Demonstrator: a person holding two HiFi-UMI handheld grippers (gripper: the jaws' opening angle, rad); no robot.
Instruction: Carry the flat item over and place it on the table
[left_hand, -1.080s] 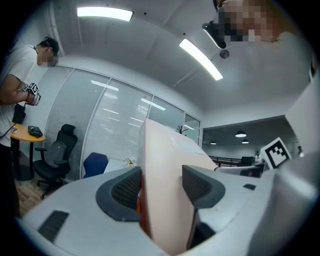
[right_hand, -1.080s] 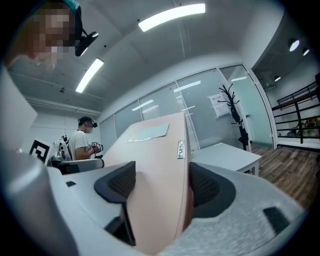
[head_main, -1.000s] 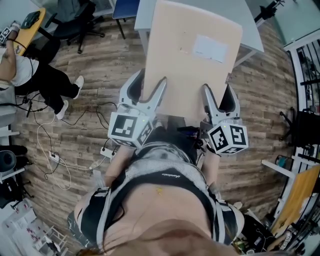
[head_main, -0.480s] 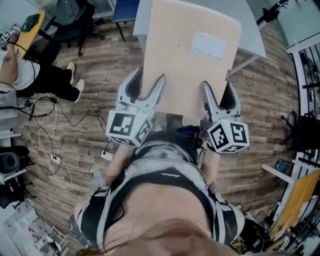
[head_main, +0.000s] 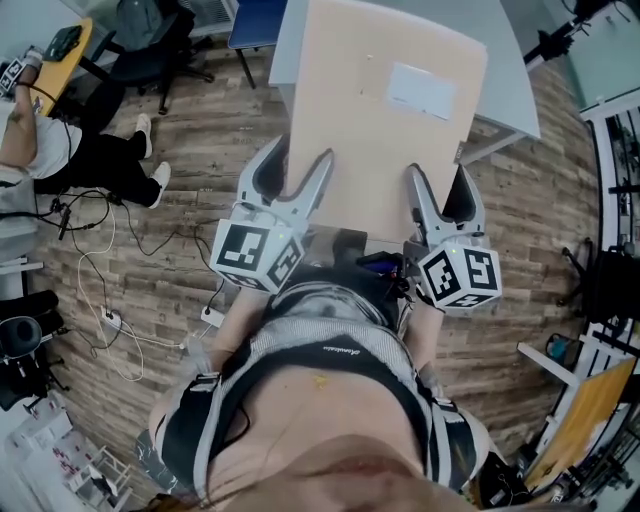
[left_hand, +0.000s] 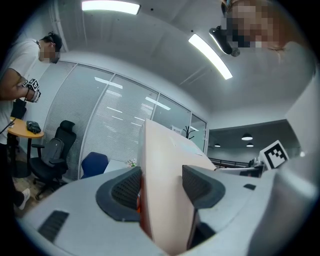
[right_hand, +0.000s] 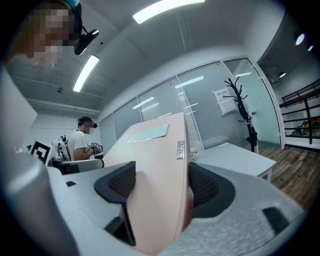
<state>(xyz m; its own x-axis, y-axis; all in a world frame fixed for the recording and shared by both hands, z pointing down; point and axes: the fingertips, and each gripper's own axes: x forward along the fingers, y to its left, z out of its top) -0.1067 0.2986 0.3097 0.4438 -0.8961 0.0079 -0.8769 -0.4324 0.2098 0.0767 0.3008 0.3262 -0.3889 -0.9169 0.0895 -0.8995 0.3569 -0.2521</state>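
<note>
A flat pale-pink board (head_main: 385, 110) with a white label (head_main: 421, 90) is held out in front of me, above the floor. My left gripper (head_main: 297, 178) is shut on its near left edge, and my right gripper (head_main: 440, 195) is shut on its near right edge. In the left gripper view the board (left_hand: 160, 175) stands edge-on between the black pads (left_hand: 125, 187). In the right gripper view the board (right_hand: 160, 170) fills the gap between the pads (right_hand: 202, 182) the same way. The board's far end overlaps a grey-white table (head_main: 505, 55); I cannot tell if it touches.
A wooden floor (head_main: 200, 190) with cables and a power strip (head_main: 215, 312) lies at the left. A seated person (head_main: 60, 150) and an office chair (head_main: 150, 40) are at the upper left. A blue chair (head_main: 255, 20) stands by the table. Shelving and clutter (head_main: 600, 250) line the right side.
The view has shifted a little; the table's right corner shows further right and lower. Both grippers keep the same hold on the board.
</note>
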